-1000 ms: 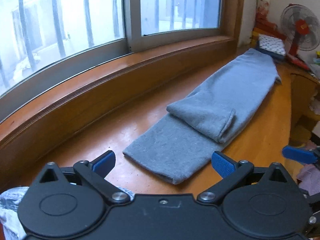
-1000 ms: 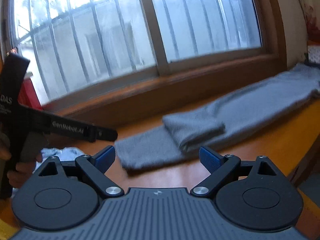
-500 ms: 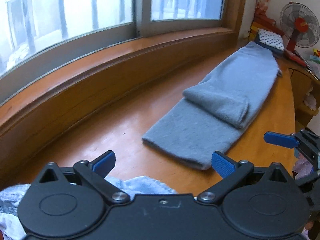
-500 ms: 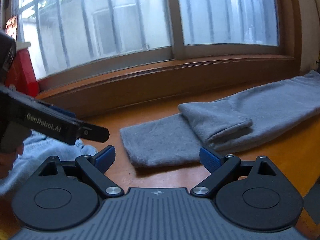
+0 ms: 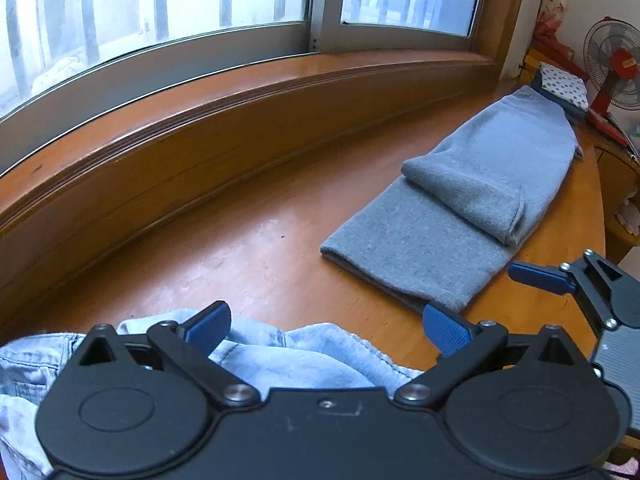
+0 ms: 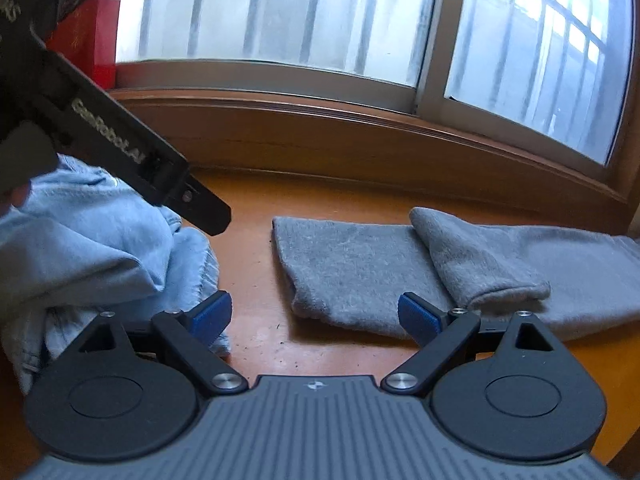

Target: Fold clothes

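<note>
Both the left gripper point(image 5: 326, 326) and right gripper point(image 6: 316, 314) hover spread and empty. The denim point(image 6: 100, 240) sits bunched beside the grey garment point(image 6: 360, 264) on the bench point(image 5: 248, 248); a careless grab could snag several layers and drag the pile onto the grey one.

The crumpled pale-blue denim garment point(image 5: 304, 354) now fills the left view's foreground. The folded grey fleece garment point(image 5: 460, 216) sits farther right than 1 second ago.

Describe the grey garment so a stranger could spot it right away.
Start at the window; below its sill is an orange wooden ledge. The grey garment lies flat there, long and narrow, one end folded back. The denim beside it is pale blue and crumpled.
</note>
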Motion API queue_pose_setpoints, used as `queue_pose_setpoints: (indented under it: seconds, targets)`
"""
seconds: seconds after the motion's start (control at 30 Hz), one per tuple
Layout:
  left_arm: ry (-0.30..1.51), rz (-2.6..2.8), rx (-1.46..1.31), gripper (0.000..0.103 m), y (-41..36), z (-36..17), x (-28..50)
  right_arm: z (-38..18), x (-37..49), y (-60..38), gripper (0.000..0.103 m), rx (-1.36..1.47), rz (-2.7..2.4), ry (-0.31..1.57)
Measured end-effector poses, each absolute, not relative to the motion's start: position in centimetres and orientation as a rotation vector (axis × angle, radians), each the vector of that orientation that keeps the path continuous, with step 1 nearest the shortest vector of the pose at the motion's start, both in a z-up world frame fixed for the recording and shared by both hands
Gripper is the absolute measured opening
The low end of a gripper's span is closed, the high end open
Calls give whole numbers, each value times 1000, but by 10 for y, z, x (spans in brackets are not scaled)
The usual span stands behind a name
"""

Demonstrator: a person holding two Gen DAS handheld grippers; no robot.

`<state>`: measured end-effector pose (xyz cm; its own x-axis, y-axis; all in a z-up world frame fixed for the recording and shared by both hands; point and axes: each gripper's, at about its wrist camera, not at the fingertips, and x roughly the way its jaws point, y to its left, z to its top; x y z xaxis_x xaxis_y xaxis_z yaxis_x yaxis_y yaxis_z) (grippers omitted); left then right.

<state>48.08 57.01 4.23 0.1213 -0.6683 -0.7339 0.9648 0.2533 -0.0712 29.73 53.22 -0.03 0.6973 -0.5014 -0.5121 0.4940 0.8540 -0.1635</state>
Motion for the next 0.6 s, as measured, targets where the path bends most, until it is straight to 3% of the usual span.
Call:
queue_pose_setpoints:
  seconds: [0.07, 0.2, 0.3, 0.37, 0.4, 0.43, 0.47, 0.6]
  targets:
    - [749, -1258, 486, 103, 570, 42, 481, -4, 302, 529, 91, -31, -536, 590]
    - [752, -1249, 488, 103, 571, 43, 482, -12, 313, 517, 73, -40, -495, 640]
    - [754, -1242, 488, 103, 572, 43, 483, -11, 318, 505, 66, -3, -495, 648]
    - [755, -1238, 489, 103, 572, 43, 483, -10, 320, 499, 52, 15, -487, 653]
    - [756, -1235, 490, 103, 572, 43, 483, -10, 321, 496, 41, 27, -481, 653]
    - [757, -1232, 494, 103, 571, 43, 483, -9, 321, 493, 24, 41, -472, 654]
    - [757, -1230, 497, 103, 570, 43, 483, -9, 322, 492, 18, 51, -467, 654]
    - [753, -1217, 518, 103, 567, 44, 479, -3, 318, 490, 17, 98, -453, 614]
